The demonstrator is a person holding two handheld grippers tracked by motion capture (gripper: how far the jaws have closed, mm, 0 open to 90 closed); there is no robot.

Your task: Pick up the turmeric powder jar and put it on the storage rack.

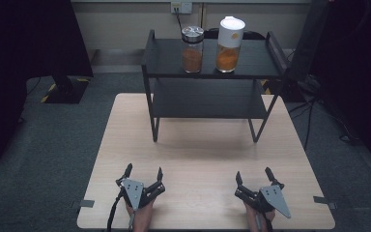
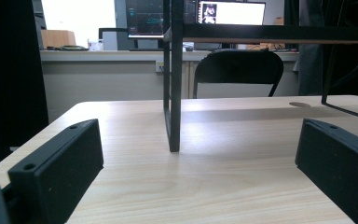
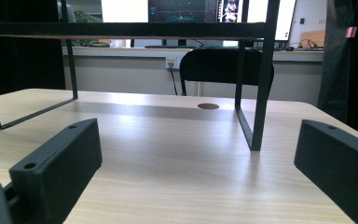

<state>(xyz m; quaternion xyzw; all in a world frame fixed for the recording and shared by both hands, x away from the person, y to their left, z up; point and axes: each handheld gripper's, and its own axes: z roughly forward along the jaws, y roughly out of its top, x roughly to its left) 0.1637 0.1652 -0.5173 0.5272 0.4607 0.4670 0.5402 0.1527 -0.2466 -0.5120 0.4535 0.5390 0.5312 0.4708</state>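
Two jars, one steel-lidded (image 1: 192, 49) and one white-lidded (image 1: 229, 44), stand on our shelf (image 1: 256, 63); left gripper (image 1: 144, 175) and right gripper (image 1: 254, 175) rest on the table (image 1: 198, 154), jaws apart.

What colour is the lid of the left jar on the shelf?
Silver, metallic: the left jar's lid, clearest in the high view.

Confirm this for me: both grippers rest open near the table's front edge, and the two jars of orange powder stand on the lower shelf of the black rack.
Not quite. The two jars stand on the top shelf of the black rack, as the high view shows. The rest holds: the left gripper and right gripper rest open near the table's front edge.
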